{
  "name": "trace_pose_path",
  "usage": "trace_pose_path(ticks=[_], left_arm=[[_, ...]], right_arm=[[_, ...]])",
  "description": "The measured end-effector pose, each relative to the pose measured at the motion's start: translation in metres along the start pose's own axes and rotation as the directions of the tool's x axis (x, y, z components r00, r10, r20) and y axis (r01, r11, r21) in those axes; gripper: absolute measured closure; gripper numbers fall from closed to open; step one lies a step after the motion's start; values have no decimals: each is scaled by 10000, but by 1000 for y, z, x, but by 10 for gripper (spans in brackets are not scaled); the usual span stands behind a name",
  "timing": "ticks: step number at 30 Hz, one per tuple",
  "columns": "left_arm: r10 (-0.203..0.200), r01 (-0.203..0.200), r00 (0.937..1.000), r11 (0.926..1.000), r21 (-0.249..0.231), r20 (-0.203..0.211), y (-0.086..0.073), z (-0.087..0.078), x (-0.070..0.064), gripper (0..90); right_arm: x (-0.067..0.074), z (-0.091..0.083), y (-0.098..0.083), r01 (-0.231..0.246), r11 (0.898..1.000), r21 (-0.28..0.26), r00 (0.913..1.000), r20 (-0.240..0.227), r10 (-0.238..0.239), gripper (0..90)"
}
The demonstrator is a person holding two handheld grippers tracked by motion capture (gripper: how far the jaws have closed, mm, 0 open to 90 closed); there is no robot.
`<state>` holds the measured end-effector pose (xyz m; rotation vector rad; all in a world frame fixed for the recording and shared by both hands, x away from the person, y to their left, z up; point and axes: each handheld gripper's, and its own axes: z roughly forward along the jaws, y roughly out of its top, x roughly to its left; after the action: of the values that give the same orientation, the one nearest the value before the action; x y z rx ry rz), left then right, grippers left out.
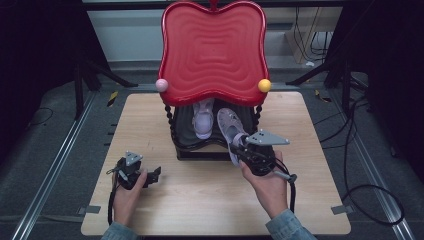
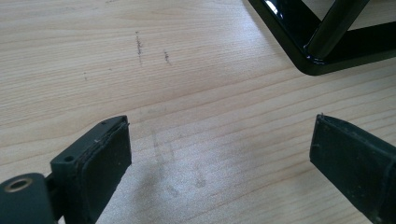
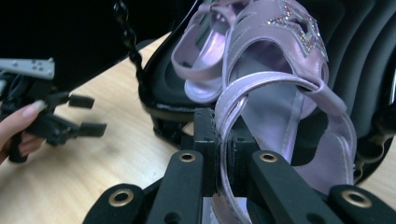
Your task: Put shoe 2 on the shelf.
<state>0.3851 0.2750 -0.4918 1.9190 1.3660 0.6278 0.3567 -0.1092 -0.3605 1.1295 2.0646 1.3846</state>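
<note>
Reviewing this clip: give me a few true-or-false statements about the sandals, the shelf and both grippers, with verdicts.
1. The right gripper is shut on a strap of a lilac sandal. True.
2. The left gripper holds the other sandal. False: its jaws stand open over the bare wooden table.
3. The other sandal sits on the black lower shelf. True.
4. The top tray is blue. False: it is red.
</note>
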Motion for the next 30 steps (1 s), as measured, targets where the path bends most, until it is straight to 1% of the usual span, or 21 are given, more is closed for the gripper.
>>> trace_pose_path(ticks=[4, 5, 7, 10, 12, 14, 22, 25, 28, 30], left_arm=[[12, -12, 10000, 10000, 11, 8, 0, 0, 0, 49], [15, -15, 10000, 10000, 18, 9, 0, 0, 0, 48], [52, -52, 10000, 10000, 44, 15, 0, 1, 0, 49], [66, -66, 10000, 10000, 65, 29, 0, 1, 0, 49], [60, -60, 10000, 10000, 54, 21, 0, 1, 0, 49], [58, -58, 10000, 10000, 56, 33, 0, 1, 0, 49], [76, -76, 10000, 10000, 57, 23, 0, 1, -1, 50], [58, -58, 10000, 10000, 43, 48, 0, 1, -1, 49], [109, -109, 9999, 9999, 51, 65, 0, 2, -2, 49], [72, -73, 9999, 10000, 50, 94, 0, 2, -3, 49]], right_arm=[[3, 7, 2, -35, 9995, -310, 9995, 325, 45, 861], [4, 9, 2, -137, 9993, -362, 9992, 359, 150, 861], [5, 13, 3, -187, 9988, -444, 9988, 435, 206, 861], [7, 20, 5, -197, 9984, -534, 9974, 689, 233, 861], [8, 24, 6, -183, 9979, -615, 9958, 887, 237, 862], [9, 28, 6, -211, 9973, -701, 9949, 967, 278, 861], [11, 42, 7, -38, 9942, -1071, 9892, 1456, 195, 861], [10, 45, 7, -156, 9921, -1244, 9864, 1608, 357, 861], [10, 48, 8, -181, 9905, -1364, 9841, 1725, 417, 861], [9, 51, 9, -209, 9889, -1469, 9818, 1838, 480, 861]])
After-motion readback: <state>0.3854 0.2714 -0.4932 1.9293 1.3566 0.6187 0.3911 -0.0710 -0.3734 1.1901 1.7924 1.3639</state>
